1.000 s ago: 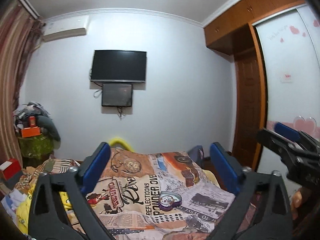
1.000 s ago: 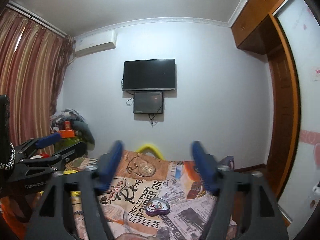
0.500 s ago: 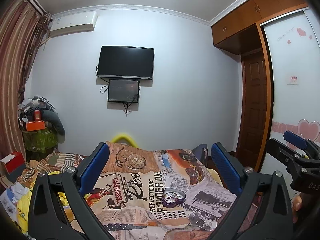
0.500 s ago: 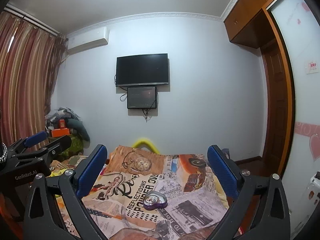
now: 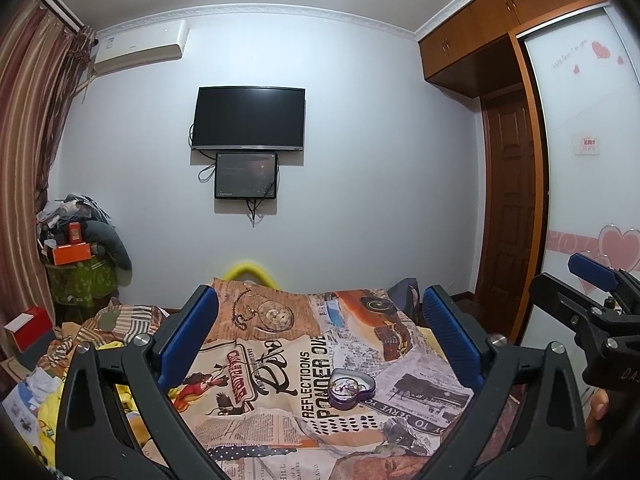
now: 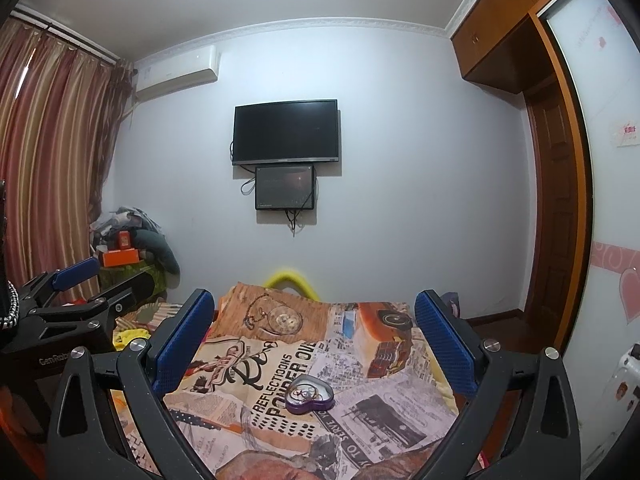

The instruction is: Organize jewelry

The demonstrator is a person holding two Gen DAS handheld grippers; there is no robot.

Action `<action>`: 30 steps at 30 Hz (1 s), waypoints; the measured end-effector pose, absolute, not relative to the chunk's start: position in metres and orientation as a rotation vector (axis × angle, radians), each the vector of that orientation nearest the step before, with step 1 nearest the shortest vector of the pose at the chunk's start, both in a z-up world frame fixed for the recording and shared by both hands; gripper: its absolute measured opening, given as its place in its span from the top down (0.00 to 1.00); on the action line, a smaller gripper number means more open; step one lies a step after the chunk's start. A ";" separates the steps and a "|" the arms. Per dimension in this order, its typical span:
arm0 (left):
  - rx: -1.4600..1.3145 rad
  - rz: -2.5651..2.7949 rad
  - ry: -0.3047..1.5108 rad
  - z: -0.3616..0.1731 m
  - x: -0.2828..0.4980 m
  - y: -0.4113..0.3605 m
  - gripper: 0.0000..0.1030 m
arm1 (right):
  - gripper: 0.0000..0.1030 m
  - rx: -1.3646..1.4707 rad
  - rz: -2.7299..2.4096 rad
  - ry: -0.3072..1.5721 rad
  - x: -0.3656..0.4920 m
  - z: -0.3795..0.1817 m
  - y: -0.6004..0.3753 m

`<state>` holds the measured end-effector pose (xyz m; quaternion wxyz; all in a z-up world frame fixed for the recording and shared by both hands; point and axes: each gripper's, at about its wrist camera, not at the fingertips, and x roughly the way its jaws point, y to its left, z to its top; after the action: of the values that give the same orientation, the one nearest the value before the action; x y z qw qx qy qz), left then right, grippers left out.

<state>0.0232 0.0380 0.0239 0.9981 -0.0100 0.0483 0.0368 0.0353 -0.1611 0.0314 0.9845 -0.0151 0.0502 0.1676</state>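
Nearest, in the left wrist view: left gripper (image 5: 320,332) with blue-padded fingers (image 5: 188,336) spread wide, nothing between them. Same in the right wrist view: right gripper (image 6: 316,332), fingers (image 6: 446,340) wide apart and empty. Both held above the near end of the bed, aimed level across it.

Just beyond, on the printed bedspread (image 5: 264,360): a small purple heart-shaped tin (image 5: 351,389), lidless, lying flat on the "REFLECTIONS" lettering, roughly centred between both pairs of fingers. Inside it, thin gold rings or chain pieces (image 6: 306,393), too small to sort apart. No loose jewelry visible on the cloth around it, no lid in sight.

Fits either of two stages: pieces gathered into the tin already, or a filled tin waiting to be emptied and sorted. Not settled by these views.

For any approach to the tin: best to dip the wrists so the tin sits lower and nearer in view, come in slowly from above, keep one gripper to steady the rim against the soft, yielding bedding. Fine pieces likely to slip from broad pads; pinch at the very tips.

Farther off: clutter pile (image 5: 76,248) at left, wall-mounted television (image 5: 248,119) on the far wall, wardrobe (image 5: 508,208) at right.
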 end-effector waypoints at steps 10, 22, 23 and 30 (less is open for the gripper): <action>-0.006 0.071 0.116 0.022 0.029 0.033 0.00 | 0.03 -0.028 0.343 0.130 0.038 0.031 -0.164; -0.004 0.066 0.127 0.023 0.034 0.030 0.00 | 0.03 -0.019 0.342 0.153 0.041 0.030 -0.167; -0.005 0.065 0.128 0.023 0.034 0.030 0.00 | 0.03 -0.019 0.342 0.153 0.041 0.030 -0.167; -0.005 0.059 0.132 0.022 0.035 0.030 0.00 | 0.03 -0.019 0.341 0.153 0.042 0.030 -0.167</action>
<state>0.0347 0.0296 0.0217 0.9974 -0.0024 0.0660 0.0295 0.0416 -0.1671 0.0304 0.9826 -0.0096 0.0763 0.1693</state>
